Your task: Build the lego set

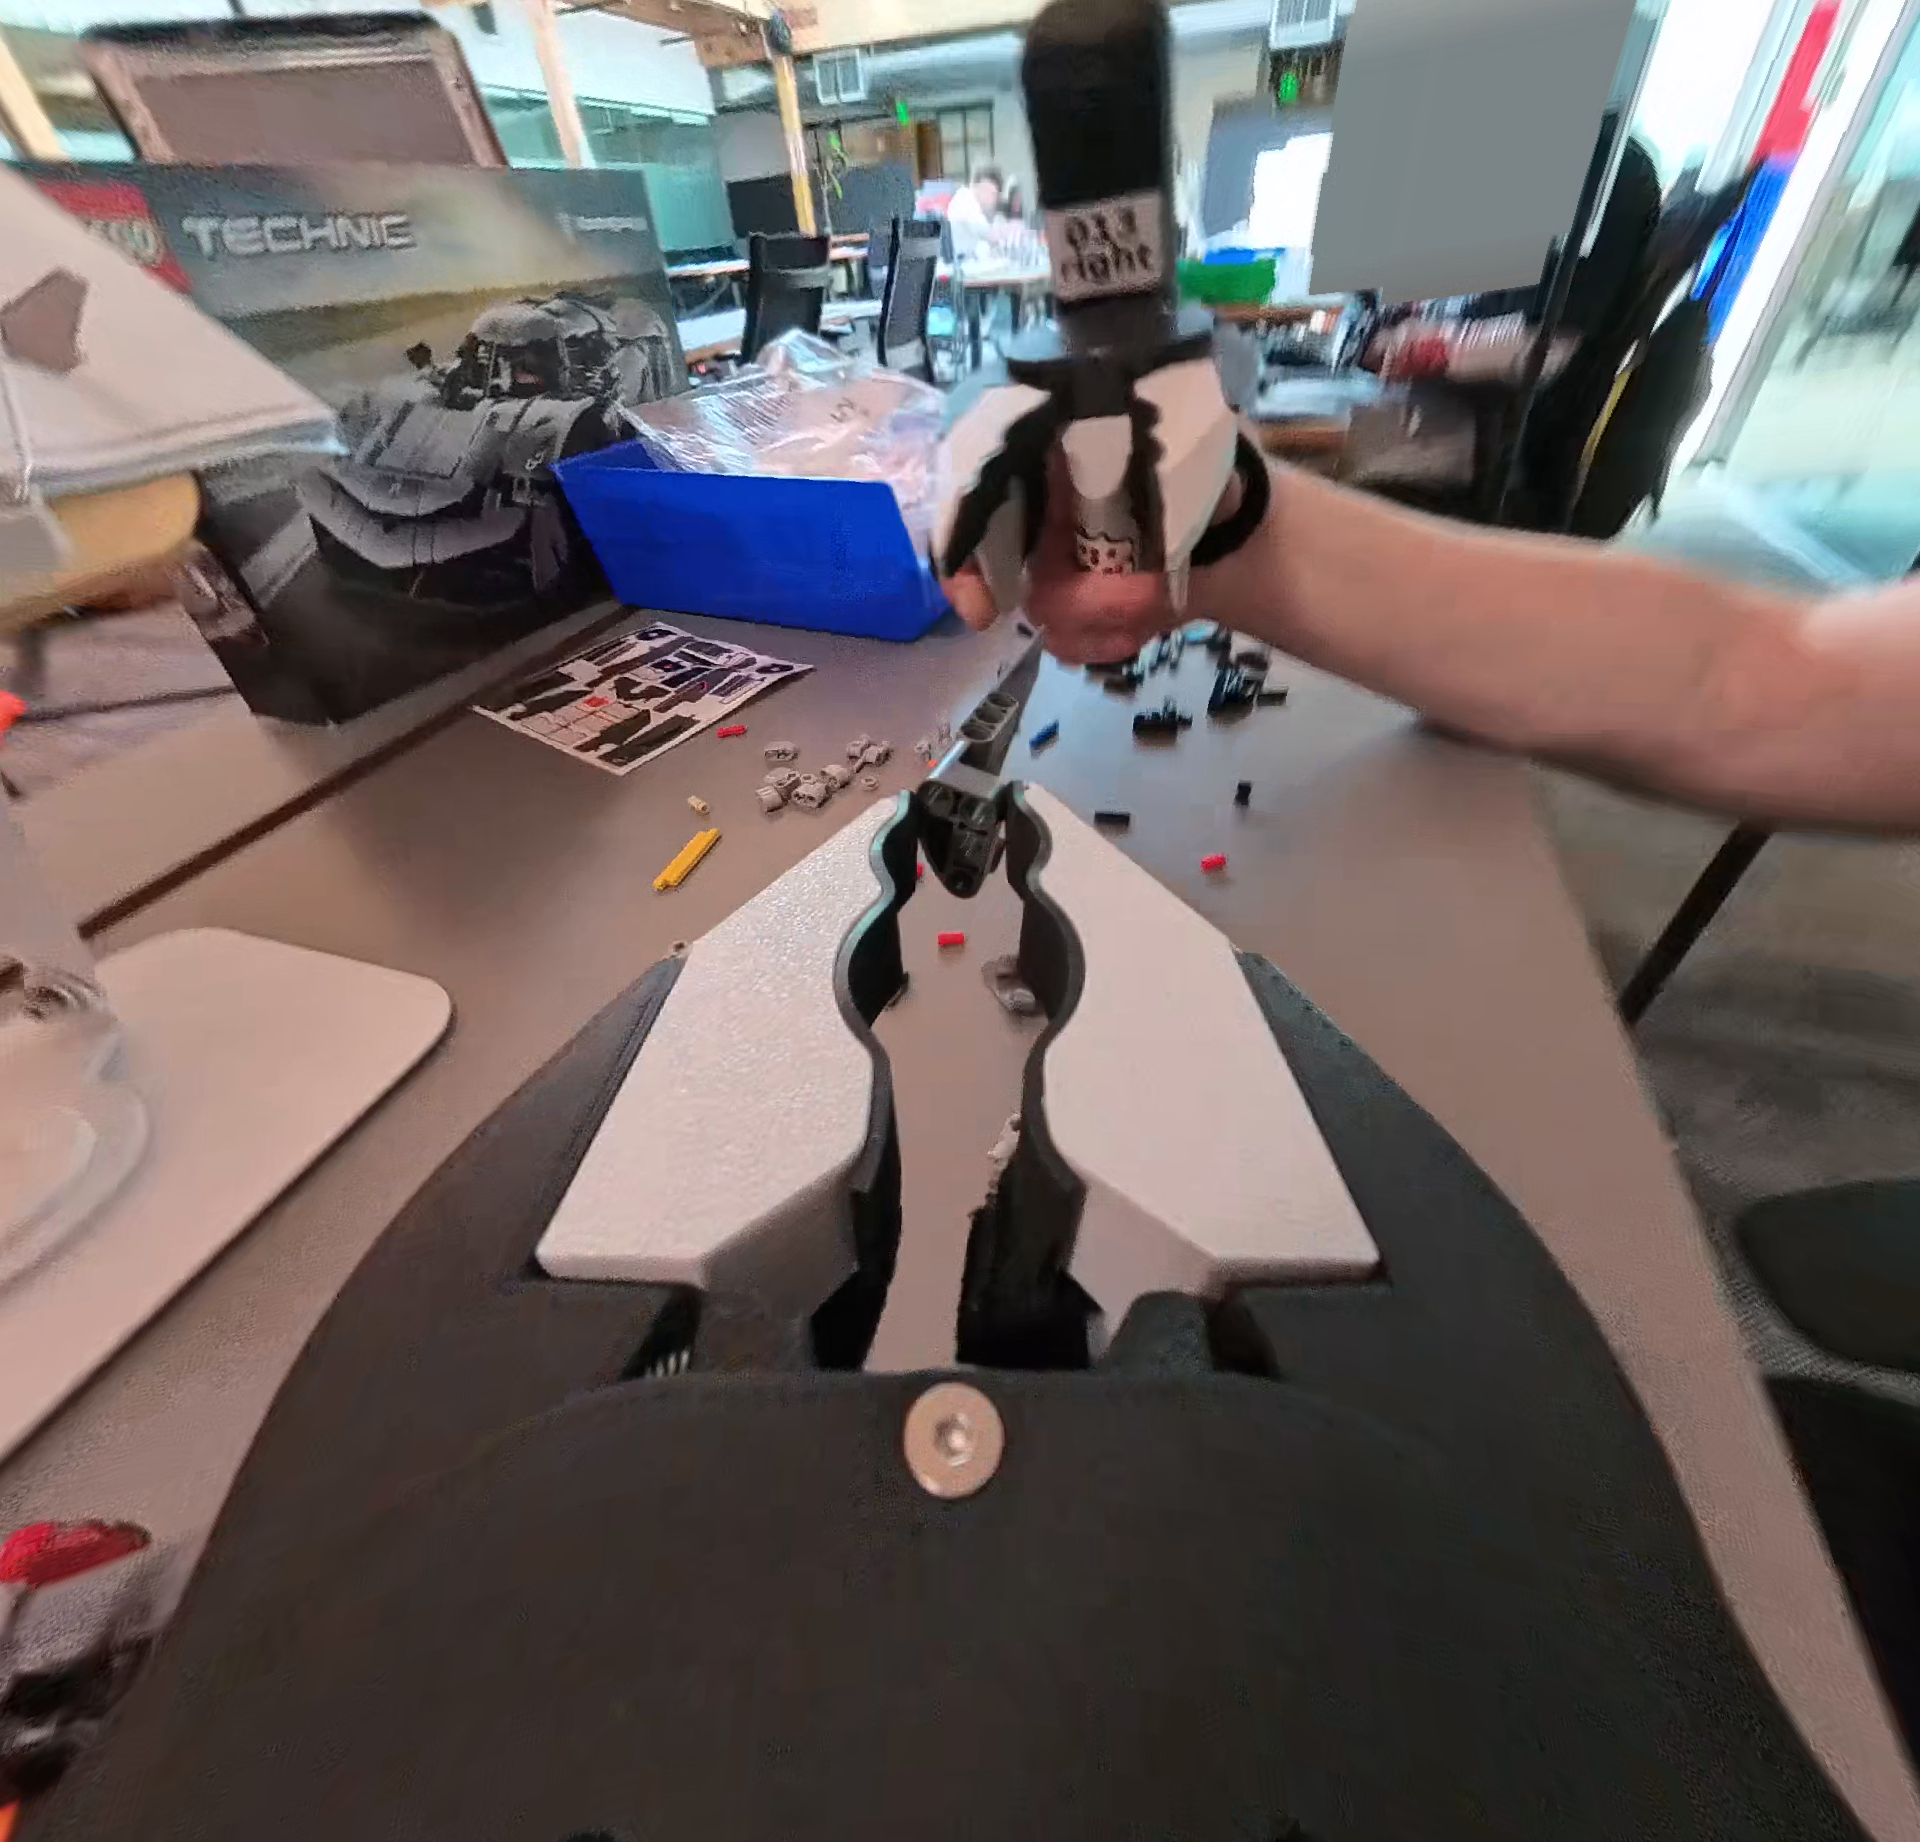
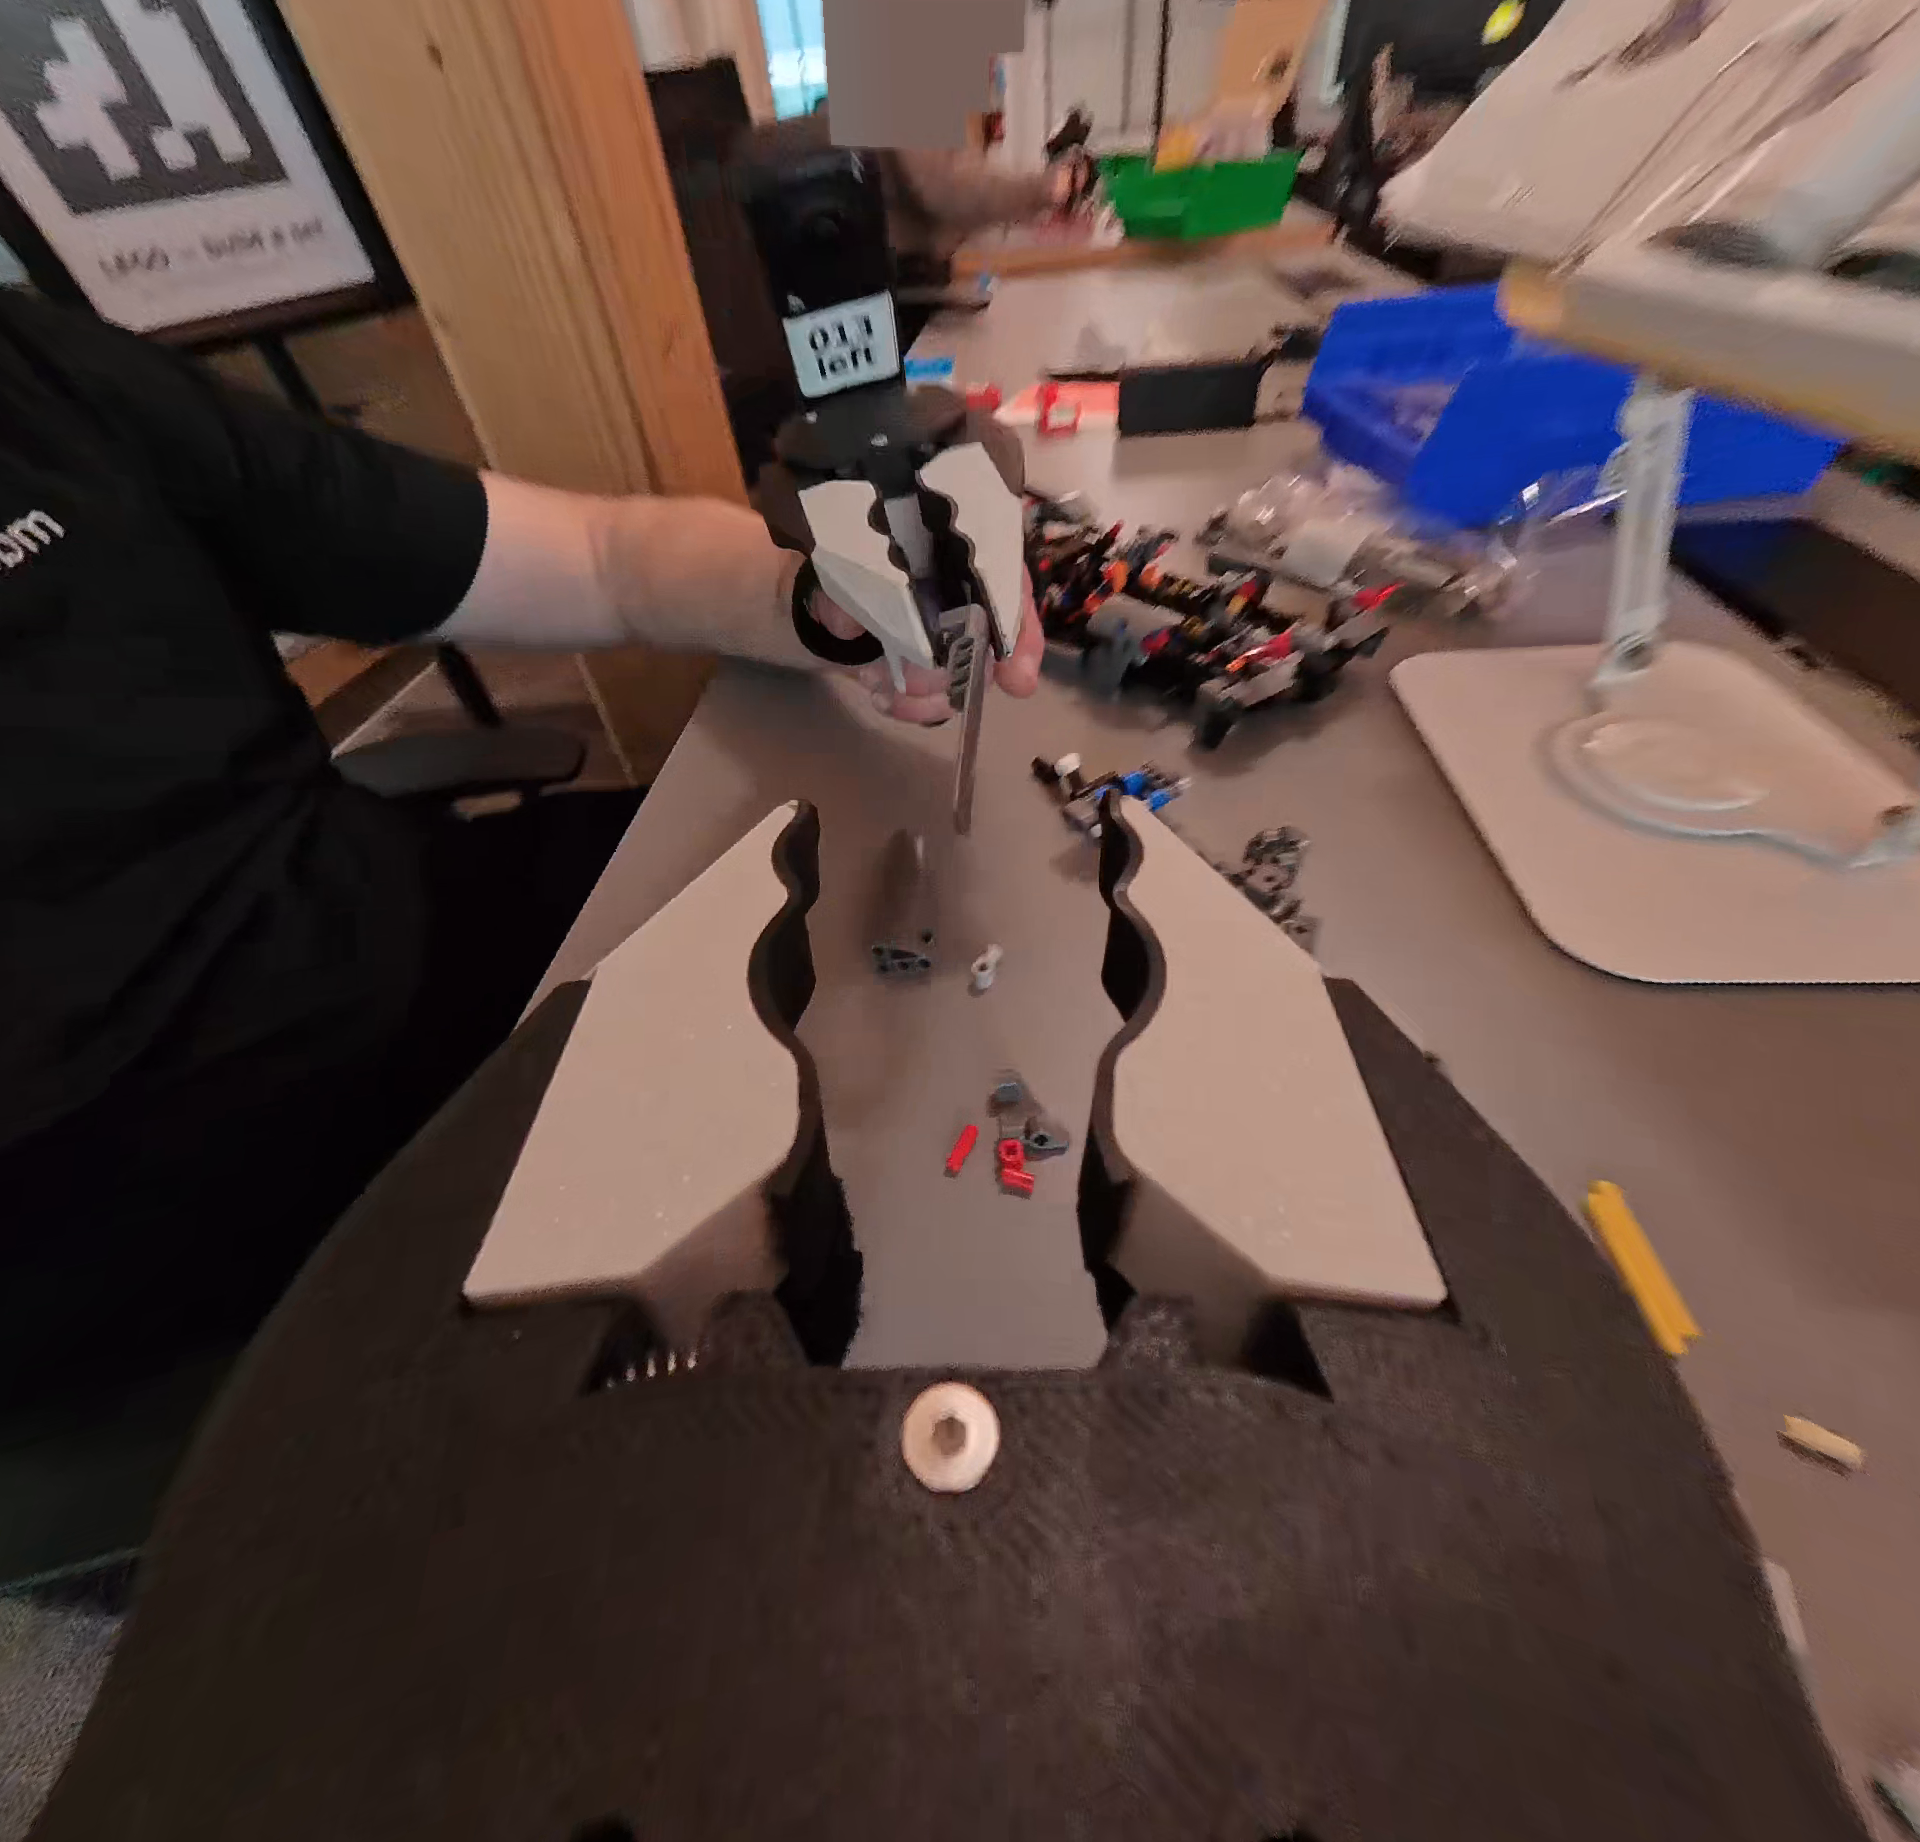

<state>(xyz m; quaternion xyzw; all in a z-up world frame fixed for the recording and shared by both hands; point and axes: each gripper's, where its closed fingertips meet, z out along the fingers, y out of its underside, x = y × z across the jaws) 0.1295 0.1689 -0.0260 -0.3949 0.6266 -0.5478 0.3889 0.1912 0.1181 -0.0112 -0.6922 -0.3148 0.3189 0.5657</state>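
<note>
My left gripper (image 1: 961,821) is shut on the end of a long dark grey Technic beam (image 1: 987,732), held above the grey table (image 1: 1351,961). In the right wrist view the left gripper (image 2: 951,639) points down and the beam (image 2: 968,743) hangs from it. My right gripper (image 2: 956,821) is open and empty, just short of the beam's free end. In the left wrist view the right gripper (image 1: 1086,587) hangs over the table behind the beam. Below lie a small grey piece (image 2: 902,956), a white piece (image 2: 985,966) and red pins (image 2: 1003,1158).
A partly built model (image 2: 1195,608), a blue bin (image 2: 1538,421) and a white stand base (image 2: 1662,805) are on the right. The set's box (image 1: 416,421), a sticker sheet (image 1: 644,696), grey connectors (image 1: 821,774), a yellow axle (image 1: 686,857) and dark pins (image 1: 1195,670) lie around. The left gripper's tips are roughly 9 centimeters from the right gripper's. The white piece (image 2: 985,966) lies around 12 centimeters away from my left fingertips.
</note>
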